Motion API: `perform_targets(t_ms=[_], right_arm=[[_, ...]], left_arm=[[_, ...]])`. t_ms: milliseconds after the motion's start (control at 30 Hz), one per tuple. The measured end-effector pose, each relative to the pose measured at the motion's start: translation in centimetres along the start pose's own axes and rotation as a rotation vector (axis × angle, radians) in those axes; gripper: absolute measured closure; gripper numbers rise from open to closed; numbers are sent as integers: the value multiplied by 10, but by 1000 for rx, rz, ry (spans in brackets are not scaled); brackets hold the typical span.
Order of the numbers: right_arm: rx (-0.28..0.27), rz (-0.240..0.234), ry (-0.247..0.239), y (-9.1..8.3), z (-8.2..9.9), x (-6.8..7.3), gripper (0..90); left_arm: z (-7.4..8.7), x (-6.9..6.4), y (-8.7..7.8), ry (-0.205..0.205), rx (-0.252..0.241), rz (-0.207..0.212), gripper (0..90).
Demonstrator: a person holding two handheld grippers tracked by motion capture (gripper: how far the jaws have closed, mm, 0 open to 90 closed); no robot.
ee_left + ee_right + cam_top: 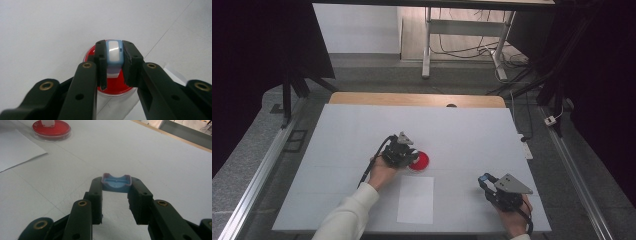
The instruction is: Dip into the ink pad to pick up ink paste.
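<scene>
We see the bench (362,135), covered in white, with a strip of bare wood along its far edge. Near the middle of its near edge lies a white sheet of paper (416,199), flat, one long side running toward the far edge. Just beyond the sheet's far edge, about mid-bench, stands a round red dish (422,161) with a clear rim.

Our left gripper (403,151) hangs over the left part of that dish, held by the left hand (382,174) in a white sleeve. In the left gripper view its jaws are clamped on a small blue-and-white stamp body (114,55), gripped by its two sides, and the red dish lies right beneath it; we cannot tell whether the stamp body touches the red surface.

Our right gripper (493,187) sits near the bench's near right corner, well apart from the dish. In the right gripper view its jaws are clamped on a small blue cap (116,183), hollow side up, held between the tips above the white bench; the red dish and a corner of the paper show far off toward the top left of that view.
</scene>
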State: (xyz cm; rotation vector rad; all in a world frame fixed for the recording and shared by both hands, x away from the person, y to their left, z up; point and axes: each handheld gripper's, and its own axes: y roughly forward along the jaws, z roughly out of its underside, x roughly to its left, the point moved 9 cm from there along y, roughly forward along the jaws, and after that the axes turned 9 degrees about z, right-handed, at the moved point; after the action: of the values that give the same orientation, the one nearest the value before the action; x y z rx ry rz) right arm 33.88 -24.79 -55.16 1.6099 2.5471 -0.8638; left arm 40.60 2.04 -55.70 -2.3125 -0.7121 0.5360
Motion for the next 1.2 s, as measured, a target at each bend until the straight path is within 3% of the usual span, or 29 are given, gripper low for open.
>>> perform_targets(t_ms=[1200], right_arm=[[-1,-4,-6,1,0,2,651]], left_arm=[[1,-3,5,50,42,-40,758]])
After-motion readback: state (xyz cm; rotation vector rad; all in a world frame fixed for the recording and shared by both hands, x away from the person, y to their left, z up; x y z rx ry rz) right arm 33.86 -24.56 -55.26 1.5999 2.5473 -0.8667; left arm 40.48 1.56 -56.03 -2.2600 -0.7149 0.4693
